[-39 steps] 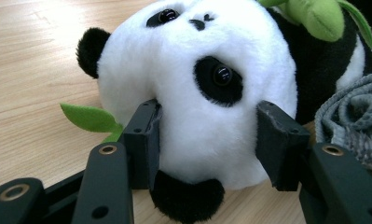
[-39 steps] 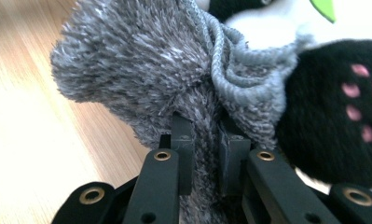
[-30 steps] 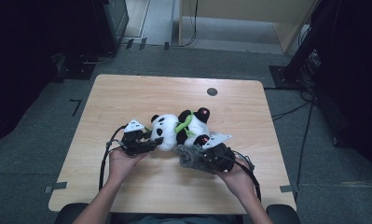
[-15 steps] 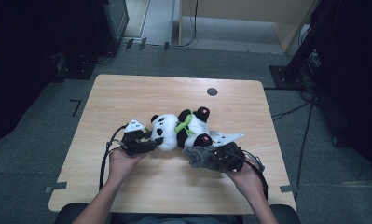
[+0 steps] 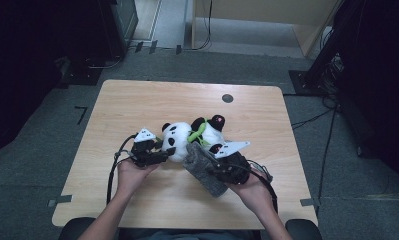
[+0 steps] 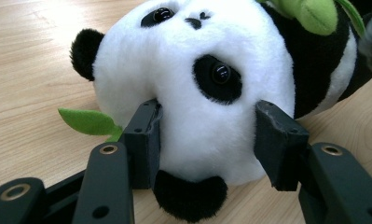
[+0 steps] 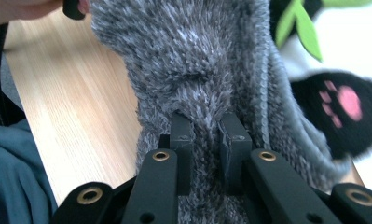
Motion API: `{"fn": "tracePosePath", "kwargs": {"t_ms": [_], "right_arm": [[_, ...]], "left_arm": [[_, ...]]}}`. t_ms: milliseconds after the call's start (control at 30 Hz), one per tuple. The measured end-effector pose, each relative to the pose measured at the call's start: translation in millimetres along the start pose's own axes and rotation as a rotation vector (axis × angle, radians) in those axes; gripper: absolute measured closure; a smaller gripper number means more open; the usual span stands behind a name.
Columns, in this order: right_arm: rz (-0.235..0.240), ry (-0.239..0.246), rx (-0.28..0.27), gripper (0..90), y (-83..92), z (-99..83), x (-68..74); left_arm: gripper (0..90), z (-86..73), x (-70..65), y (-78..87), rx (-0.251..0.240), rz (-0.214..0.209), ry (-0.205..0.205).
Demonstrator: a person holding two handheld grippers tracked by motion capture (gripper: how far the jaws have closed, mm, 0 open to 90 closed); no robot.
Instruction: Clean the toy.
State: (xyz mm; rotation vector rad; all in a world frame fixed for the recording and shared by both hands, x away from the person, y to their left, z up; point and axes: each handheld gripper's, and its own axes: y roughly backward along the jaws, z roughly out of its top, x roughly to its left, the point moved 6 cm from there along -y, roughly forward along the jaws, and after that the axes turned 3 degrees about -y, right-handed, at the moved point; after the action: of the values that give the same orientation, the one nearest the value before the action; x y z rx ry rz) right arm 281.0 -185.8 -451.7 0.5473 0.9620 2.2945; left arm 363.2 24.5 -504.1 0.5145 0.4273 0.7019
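Fuzzy grey sock [image 7: 197, 70], plush panda [image 6: 197, 88]

**Panda and grey fabric at the table's middle**

We see a wooden table [image 5: 137, 100] with a plush panda [image 5: 189, 137] lying near its middle, head toward our left. Our left gripper [image 5: 159, 150] sits against the panda's head. Our right gripper [image 5: 214, 167] is on a fuzzy grey fabric piece [image 5: 204, 170], which lies just in front of the panda's body. A small dark disc [image 5: 227, 98] sits well apart, near the table's far edge.
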Motion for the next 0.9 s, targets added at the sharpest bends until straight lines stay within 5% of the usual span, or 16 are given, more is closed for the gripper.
{"fn": "tracePosePath", "kwargs": {"t_ms": [433,900], "right_arm": [[0.046,0.058,0.014,80.1,-46.8,37.9,17.3],[-0.053,0.078,0.046,80.0,-80.8,39.1,5.3]], "left_arm": [[46.9,-0.5,-0.3,0.3,0.003,-0.001,-0.004],[46.8,-0.9,-0.3,0.5,0.005,-0.001,-0.01]]}}
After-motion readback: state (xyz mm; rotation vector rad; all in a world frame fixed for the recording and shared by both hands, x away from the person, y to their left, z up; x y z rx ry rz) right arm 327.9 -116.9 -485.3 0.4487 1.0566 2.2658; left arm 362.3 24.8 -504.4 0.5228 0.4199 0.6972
